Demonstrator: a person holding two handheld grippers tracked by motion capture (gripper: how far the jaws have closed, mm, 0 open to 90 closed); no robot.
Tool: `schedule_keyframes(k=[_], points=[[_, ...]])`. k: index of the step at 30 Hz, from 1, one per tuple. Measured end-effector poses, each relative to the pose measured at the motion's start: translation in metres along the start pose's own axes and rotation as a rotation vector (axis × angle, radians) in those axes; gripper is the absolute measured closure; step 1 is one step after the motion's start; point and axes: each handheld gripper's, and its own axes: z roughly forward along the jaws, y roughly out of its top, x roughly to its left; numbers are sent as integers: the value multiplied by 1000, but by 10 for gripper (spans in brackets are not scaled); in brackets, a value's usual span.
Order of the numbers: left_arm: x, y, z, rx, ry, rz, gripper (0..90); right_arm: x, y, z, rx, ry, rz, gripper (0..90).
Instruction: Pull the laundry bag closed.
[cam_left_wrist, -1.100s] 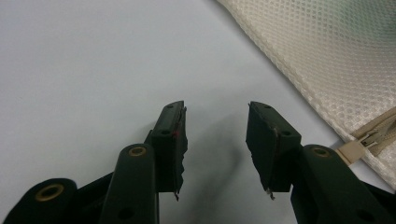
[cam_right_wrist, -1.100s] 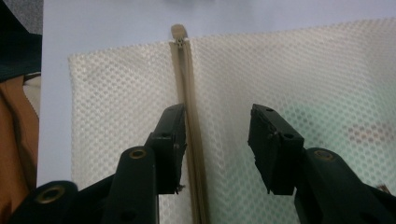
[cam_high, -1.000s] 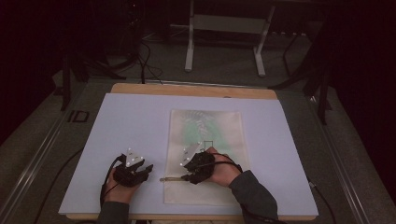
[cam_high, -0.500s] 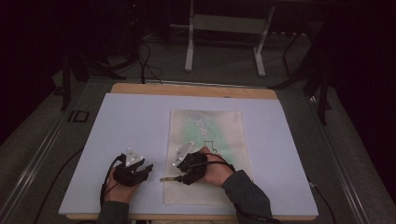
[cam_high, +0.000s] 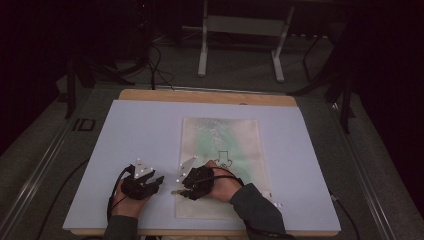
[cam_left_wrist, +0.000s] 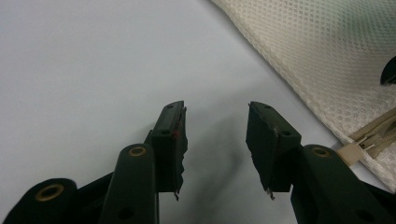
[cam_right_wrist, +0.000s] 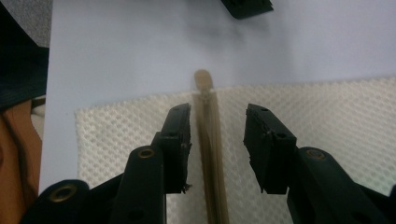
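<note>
Cream mesh bag (cam_high: 222, 165) lying flat on the pale counter (cam_high: 140, 130), right of centre, zip (cam_right_wrist: 211, 154) running along its near end with the tab end poking past the bag's left edge. Right hand-held gripper (cam_right_wrist: 217, 135) low over the bag, jaws apart, zip tape lying between them, untouched so far as can be seen. Left hand-held gripper (cam_left_wrist: 215, 135) just beside the bag's left edge above bare counter, jaws spread, holding nothing.
</note>
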Motion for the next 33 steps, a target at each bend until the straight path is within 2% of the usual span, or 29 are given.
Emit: schedule_keyframes(k=[4,9,15,22,27,33], points=[[-1,0,0,1,1,1,568,1,3,3,-7,2,-3,622],[-1,0,0,1,2,3,568,3,7,8,-12,19,-7,699],[-2,1,1,6,-2,13,567,4,12,17,-12,24,-9,748],[-2,0,1,5,-2,9,567,3,19,23,-8,27,-5,749],[-2,1,2,5,-3,9,564,0,20,29,-5,31,17,742],[-1,1,1,0,0,3,564,1,24,37,16,24,-2,754]])
